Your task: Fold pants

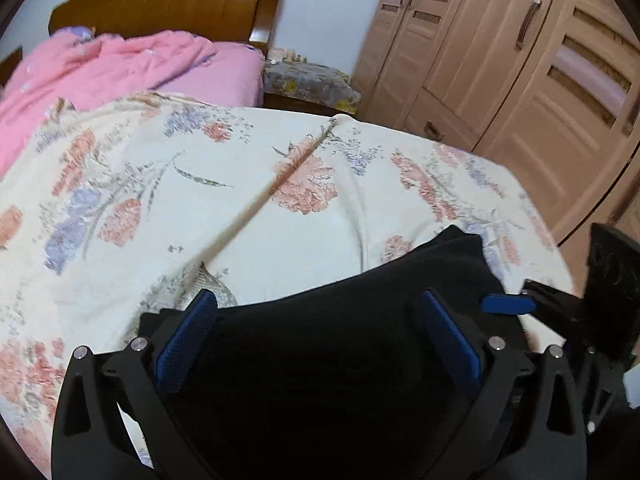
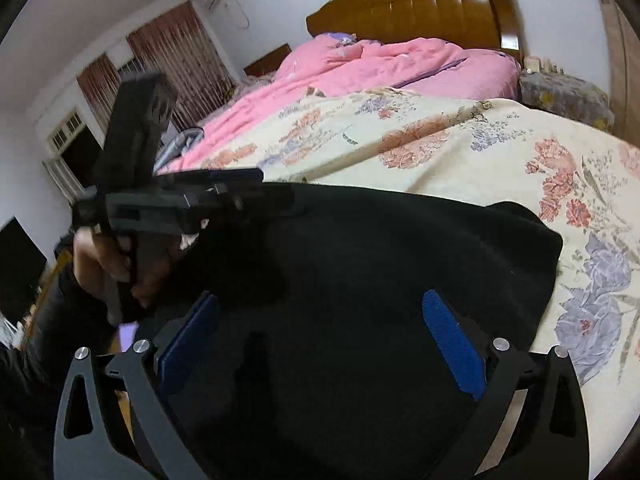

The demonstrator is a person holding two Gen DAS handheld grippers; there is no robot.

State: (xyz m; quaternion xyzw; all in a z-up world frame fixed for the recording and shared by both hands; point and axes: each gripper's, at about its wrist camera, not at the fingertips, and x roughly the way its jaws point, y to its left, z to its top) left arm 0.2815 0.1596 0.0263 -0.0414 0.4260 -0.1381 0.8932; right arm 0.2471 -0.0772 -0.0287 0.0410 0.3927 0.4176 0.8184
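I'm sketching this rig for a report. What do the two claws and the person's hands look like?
Both claws match. The left claw and the right claw each have matte black angular linkage arms with silver round pivot bolts and blue ribbed pads on the fingers. No cables or markings show. In the right wrist view, the person's left hand is bare, below a dark sleeve.

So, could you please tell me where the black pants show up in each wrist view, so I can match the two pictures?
Left wrist view: the black pants fill the lower centre, between the open left gripper fingers.
Right wrist view: the pants spread across the centre and bottom, under the open right gripper.
Shared landmark: the wooden headboard behind the pink quilt.
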